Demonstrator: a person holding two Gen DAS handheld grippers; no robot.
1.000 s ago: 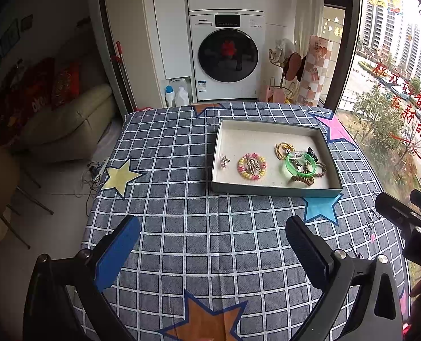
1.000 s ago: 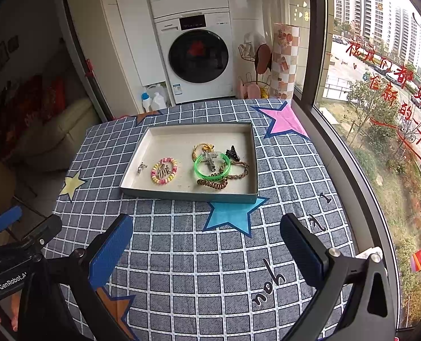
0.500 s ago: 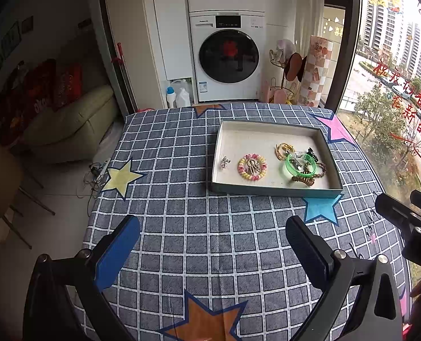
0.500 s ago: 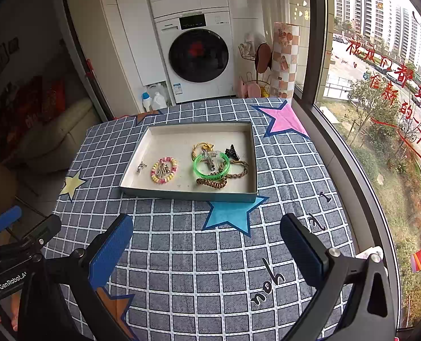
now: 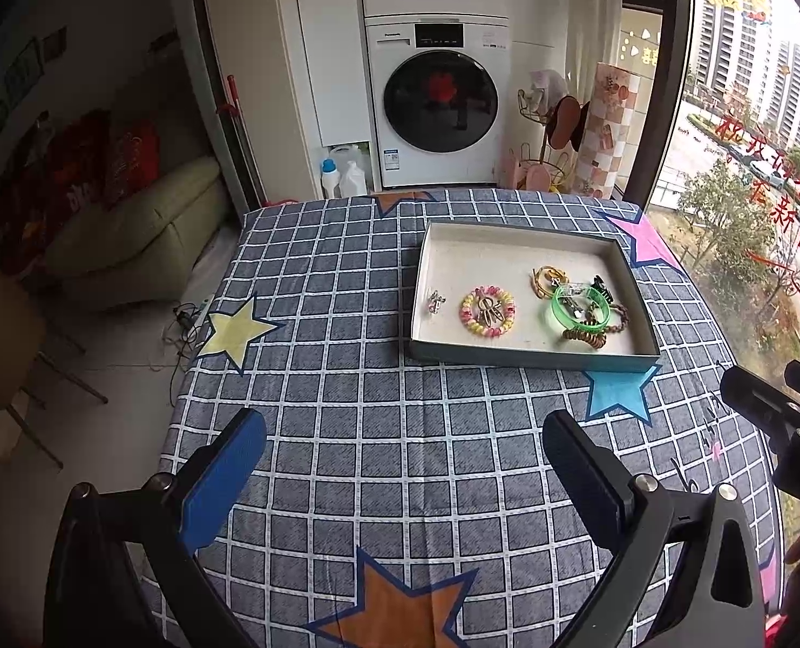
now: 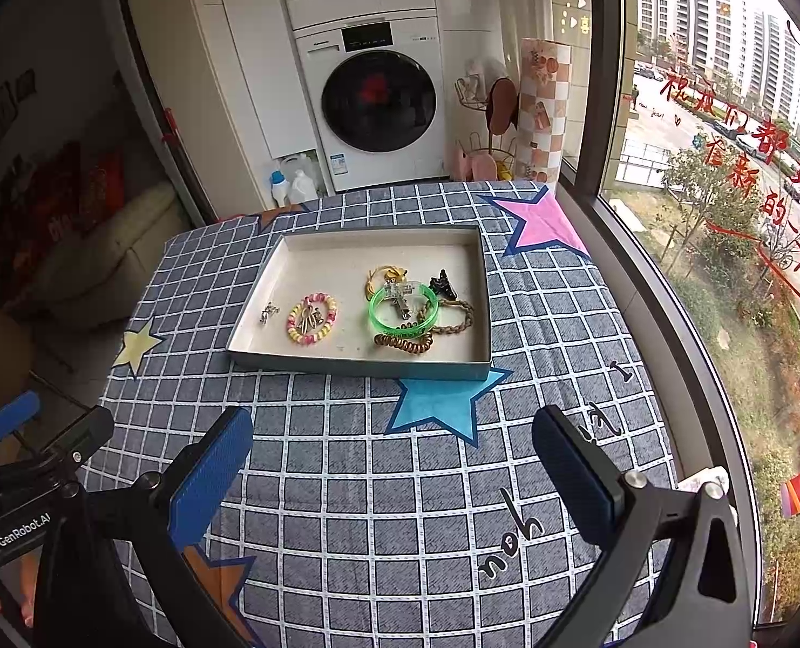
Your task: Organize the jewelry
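Observation:
A shallow grey tray (image 5: 529, 359) (image 6: 357, 364) sits on the checked tablecloth. In it lie a pink and yellow bead bracelet (image 5: 486, 310) (image 6: 312, 318), a green bangle (image 5: 580, 311) (image 6: 403, 309), a small silver piece (image 5: 435, 301) (image 6: 268, 312), a gold piece (image 5: 547, 276), a black clip (image 6: 442, 285) and brown coiled bands (image 6: 404, 344). My left gripper (image 5: 402, 448) is open and empty, hovering near the tray's front. My right gripper (image 6: 392, 445) is open and empty, also in front of the tray, and shows at the left wrist view's right edge (image 5: 767, 410).
The table (image 5: 346, 432) is covered by a grey checked cloth with coloured stars. A window runs along its right side (image 6: 670, 324). A washing machine (image 5: 438, 102) stands beyond the far edge. A sofa (image 5: 141, 227) and a chair (image 5: 0, 345) stand to the left.

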